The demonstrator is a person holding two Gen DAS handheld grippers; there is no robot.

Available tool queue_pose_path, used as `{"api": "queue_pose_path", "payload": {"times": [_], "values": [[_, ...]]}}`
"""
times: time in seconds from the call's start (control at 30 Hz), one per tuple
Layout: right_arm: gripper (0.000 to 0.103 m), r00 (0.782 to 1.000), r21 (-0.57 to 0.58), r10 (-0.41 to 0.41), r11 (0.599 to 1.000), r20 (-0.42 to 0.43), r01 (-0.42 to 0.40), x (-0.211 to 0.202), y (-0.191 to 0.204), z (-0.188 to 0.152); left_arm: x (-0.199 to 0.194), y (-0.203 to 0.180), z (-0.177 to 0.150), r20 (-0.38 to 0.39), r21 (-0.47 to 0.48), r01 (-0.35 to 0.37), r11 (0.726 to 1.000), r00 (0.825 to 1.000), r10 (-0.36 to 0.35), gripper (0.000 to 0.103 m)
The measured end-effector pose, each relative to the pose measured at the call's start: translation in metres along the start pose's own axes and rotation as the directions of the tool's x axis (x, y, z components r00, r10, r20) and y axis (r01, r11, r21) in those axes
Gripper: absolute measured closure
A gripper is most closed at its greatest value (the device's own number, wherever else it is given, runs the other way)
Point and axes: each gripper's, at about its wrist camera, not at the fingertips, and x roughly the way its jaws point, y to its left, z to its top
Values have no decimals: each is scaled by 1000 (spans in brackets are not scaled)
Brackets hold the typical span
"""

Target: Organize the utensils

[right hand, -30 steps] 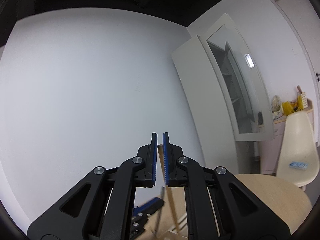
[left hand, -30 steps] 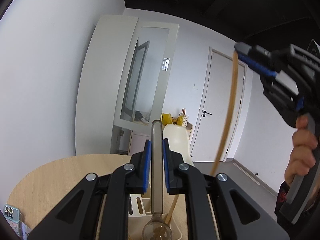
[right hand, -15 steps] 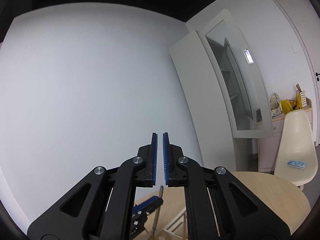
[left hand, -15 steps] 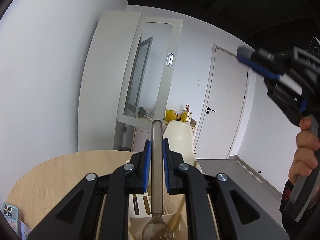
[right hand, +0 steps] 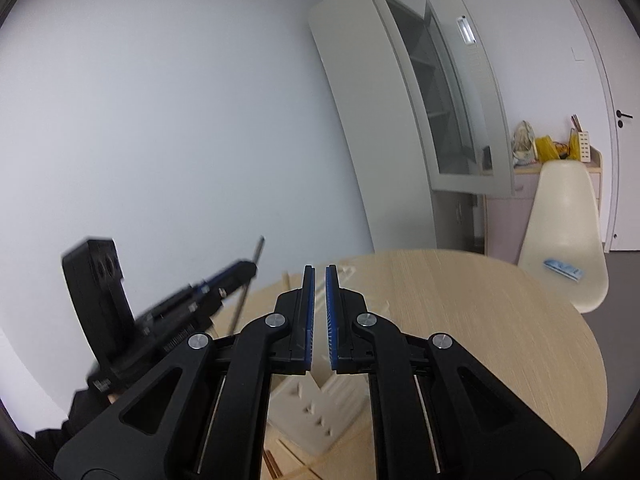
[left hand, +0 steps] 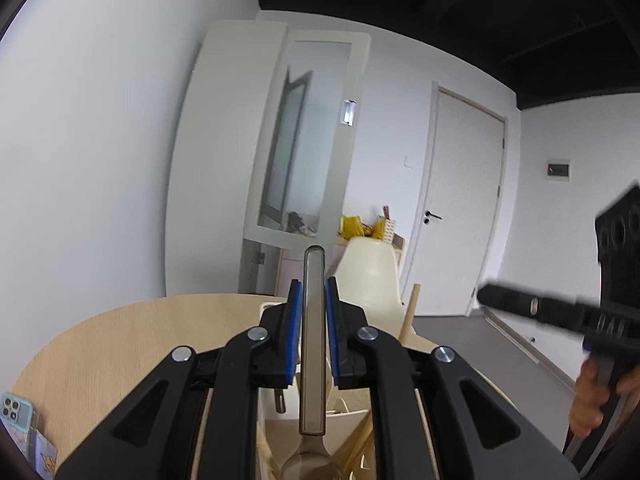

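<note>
The left gripper (left hand: pixel 314 312) clamps a spoon (left hand: pixel 313 344) by its handle above the white holder (right hand: pixel 320 408) on the table (right hand: pixel 500 320), while the right gripper (right hand: pixel 320 312) is closed and empty.

A plain office-like room — bare white walls (left hand: pixel 100 140), a dark ceiling (left hand: pixel 440 8), grey floor (left hand: pixel 460 336). A white door (left hand: pixel 460 208) with a black handle stands beside a tall cabinet (right hand: pixel 400 92) with a glass door. A round wooden table (right hand: pixel 500 320), a cream chair (right hand: pixel 564 232) and a cluttered low sideboard (right hand: pixel 504 208) fill the corner — a meeting or break room, by its look.
</note>
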Motion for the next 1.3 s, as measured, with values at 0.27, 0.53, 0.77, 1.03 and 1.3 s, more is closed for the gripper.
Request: {"api": "queue_pose_path", "payload": {"times": [0.27,0.53,0.77,1.03,1.3], "values": [[95,991,21,-55,998,-122,58,19,-13,-31,-9,6,-2,30,-32,-17,999,999,18,92],[92,935,128,-98,980,-340,149,62,-37,-76,-22,4,8,66,-25,-4,1000,998,6,92],[85,868,204,-84,957,-490,208,112,-56,-110,-35,6,14,100,-37,-11,999,995,15,92],[85,799,196,-130,935,-587,296,148,-62,-122,-48,9,19,122,-35,0,999,993,4,92],[82,763,174,-172,921,-623,349,167,-49,-120,-54,14,16,125,-42,-2,999,992,7,92]]}}
